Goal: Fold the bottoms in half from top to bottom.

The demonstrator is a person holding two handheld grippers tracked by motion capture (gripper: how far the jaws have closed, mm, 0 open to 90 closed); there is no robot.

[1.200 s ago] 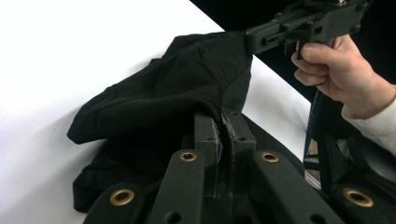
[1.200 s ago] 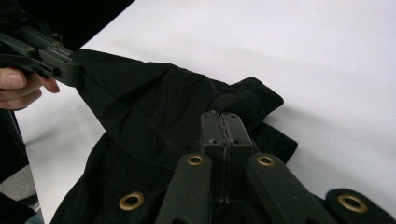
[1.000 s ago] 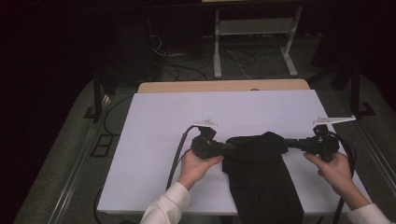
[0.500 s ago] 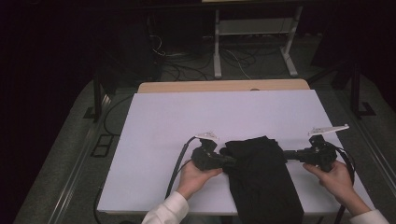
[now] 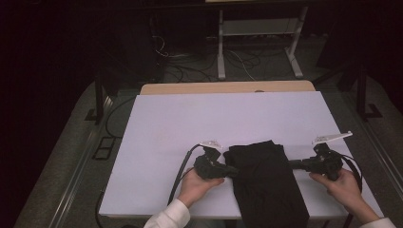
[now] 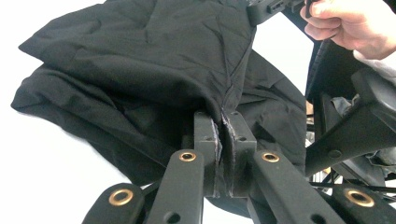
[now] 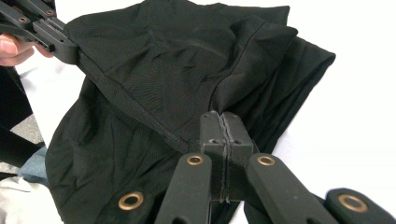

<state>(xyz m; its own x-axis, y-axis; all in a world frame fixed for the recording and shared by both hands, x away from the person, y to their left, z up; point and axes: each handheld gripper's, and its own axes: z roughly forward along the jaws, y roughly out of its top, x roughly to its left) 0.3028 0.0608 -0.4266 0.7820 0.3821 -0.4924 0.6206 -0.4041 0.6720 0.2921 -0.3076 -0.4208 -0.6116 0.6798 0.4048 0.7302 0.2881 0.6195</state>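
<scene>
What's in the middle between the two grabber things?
In the high view, the black garment lies on the white table between the left gripper and right gripper, each clamped on it.

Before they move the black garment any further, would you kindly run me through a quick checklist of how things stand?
1. Left gripper shut on the black garment: ok, jaws pinch a seam.
2. Right gripper shut on the garment's opposite edge: ok.
3. Cloth between the grippers free of snags: ok, it spans between them.
4. White table cover ahead free of things: ok.
5. Near end of the garment fully on the table: not ok, it hangs over the front edge.
6. Grip depth on the fabric: cannot tell.
</scene>
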